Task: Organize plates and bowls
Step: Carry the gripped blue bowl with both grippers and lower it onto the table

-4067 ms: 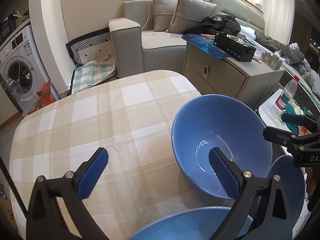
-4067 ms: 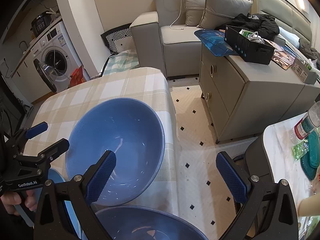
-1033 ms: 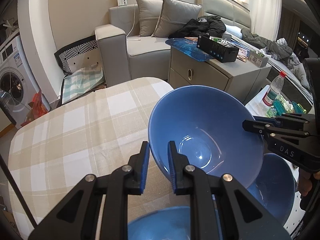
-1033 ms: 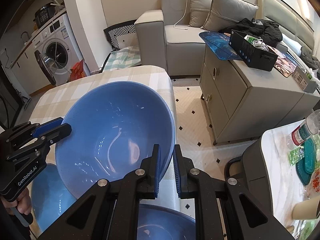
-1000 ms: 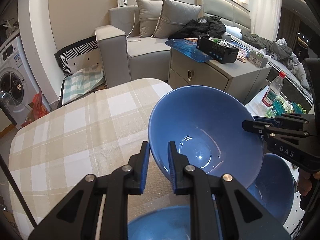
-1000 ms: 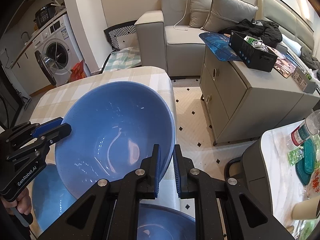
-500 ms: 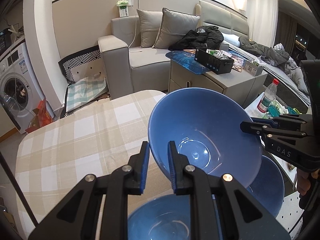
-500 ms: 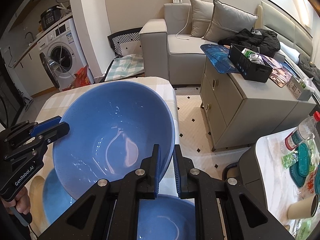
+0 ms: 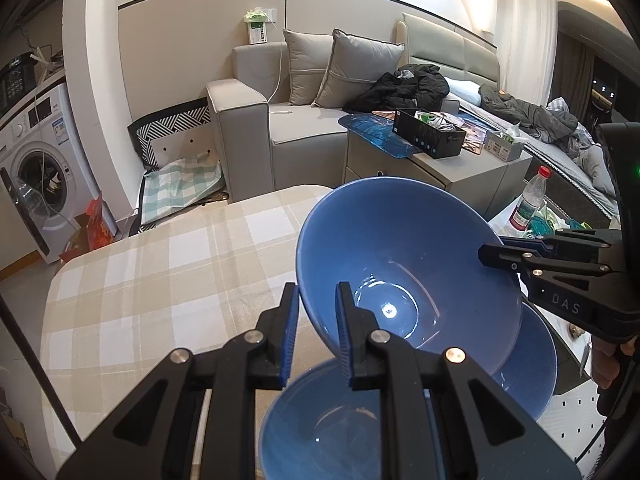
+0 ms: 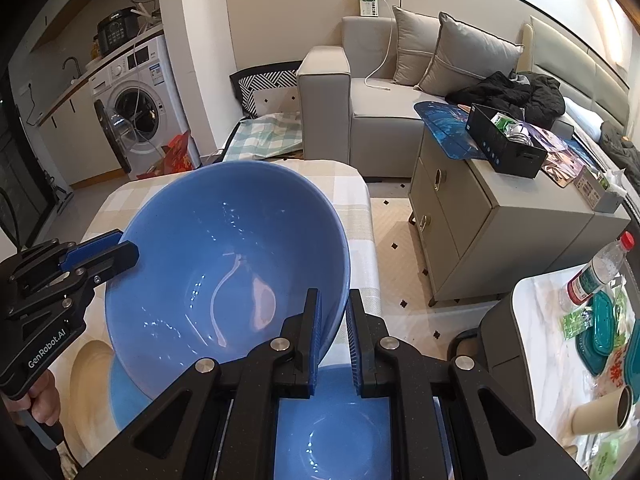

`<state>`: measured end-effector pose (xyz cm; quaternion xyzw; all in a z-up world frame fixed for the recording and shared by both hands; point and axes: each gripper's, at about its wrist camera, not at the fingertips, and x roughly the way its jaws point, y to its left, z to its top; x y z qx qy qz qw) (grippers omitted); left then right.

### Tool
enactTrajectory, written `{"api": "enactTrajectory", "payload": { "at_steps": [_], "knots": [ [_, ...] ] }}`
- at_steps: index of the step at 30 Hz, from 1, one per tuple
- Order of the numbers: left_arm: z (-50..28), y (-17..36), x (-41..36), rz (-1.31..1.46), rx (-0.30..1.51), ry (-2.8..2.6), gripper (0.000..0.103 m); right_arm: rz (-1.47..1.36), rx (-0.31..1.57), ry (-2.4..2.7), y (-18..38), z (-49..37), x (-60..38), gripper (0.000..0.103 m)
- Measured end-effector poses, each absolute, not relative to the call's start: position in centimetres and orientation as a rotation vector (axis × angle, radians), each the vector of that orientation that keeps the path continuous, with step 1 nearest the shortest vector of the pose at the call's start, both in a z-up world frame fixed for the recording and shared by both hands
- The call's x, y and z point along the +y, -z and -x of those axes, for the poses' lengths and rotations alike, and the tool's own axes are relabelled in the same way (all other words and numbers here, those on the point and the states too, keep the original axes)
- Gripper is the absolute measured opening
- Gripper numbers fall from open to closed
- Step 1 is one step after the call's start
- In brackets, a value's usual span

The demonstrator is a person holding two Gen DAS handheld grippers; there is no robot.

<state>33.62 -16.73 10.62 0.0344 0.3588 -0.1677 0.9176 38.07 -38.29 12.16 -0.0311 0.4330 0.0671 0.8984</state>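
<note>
A large blue bowl [image 9: 404,256] hangs in the air above the checked table [image 9: 160,280], held by both grippers at once. My left gripper [image 9: 317,336] is shut on its near left rim. My right gripper [image 10: 334,344] is shut on the opposite rim of the same bowl [image 10: 224,264]. Two more blue bowls sit on the table below: one under my left gripper [image 9: 336,420] and one at the right [image 9: 532,364]. In the right wrist view they show below the held bowl, one at the centre [image 10: 332,432] and one at the left [image 10: 124,396].
The table edge drops to a tiled floor [image 10: 400,232] on the right. A grey cabinet [image 10: 500,208] with a black box stands beyond it, a sofa [image 9: 288,128] behind. A side table [image 10: 576,320] holds a water bottle and green containers. A washing machine [image 9: 36,168] stands at the left.
Both grippers, open around the bowl four seconds ago, have shut on its rim. Over the last second they have lifted it higher off the table, uncovering the two bowls below.
</note>
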Motion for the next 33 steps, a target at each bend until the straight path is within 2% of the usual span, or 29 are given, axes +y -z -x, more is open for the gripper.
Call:
{"api": "enactTrajectory", "payload": {
  "at_steps": [33],
  "knots": [
    [-27.7,-10.1,-11.9,-0.025,0.732,0.32,0.016,0.082,0.895,-0.189,-11.7,-32.2,-33.4,0.013]
  ]
}}
